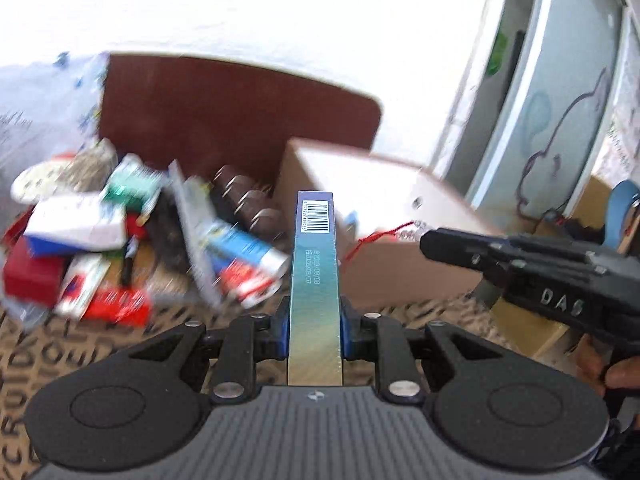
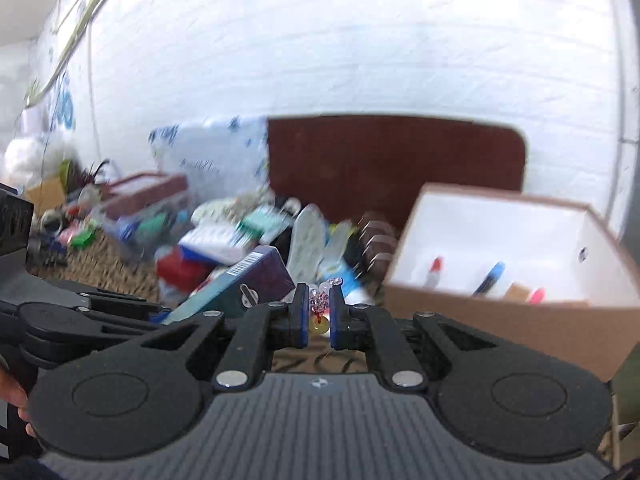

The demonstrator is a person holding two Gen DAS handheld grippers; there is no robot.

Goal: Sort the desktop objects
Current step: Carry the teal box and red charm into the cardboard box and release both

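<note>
My left gripper [image 1: 314, 330] is shut on a long teal box [image 1: 315, 280] with a barcode at its far end; the box points away from me, above the patterned table mat. The same box [image 2: 236, 284] shows at the left in the right wrist view. My right gripper [image 2: 319, 316] is shut on a small beaded trinket [image 2: 320, 306] with a red string and a yellow bead. In the left wrist view the right gripper [image 1: 430, 244] sits at the right, with the red string [image 1: 380, 238] trailing toward the cardboard box [image 1: 400, 272].
A blurred heap of boxes and packets [image 1: 120, 240] lies at the left. The open cardboard box [image 2: 520, 316] holds pens and markers [image 2: 488, 278]. A brown board [image 2: 392, 160] leans against the white wall. More clutter [image 2: 80, 216] sits far left.
</note>
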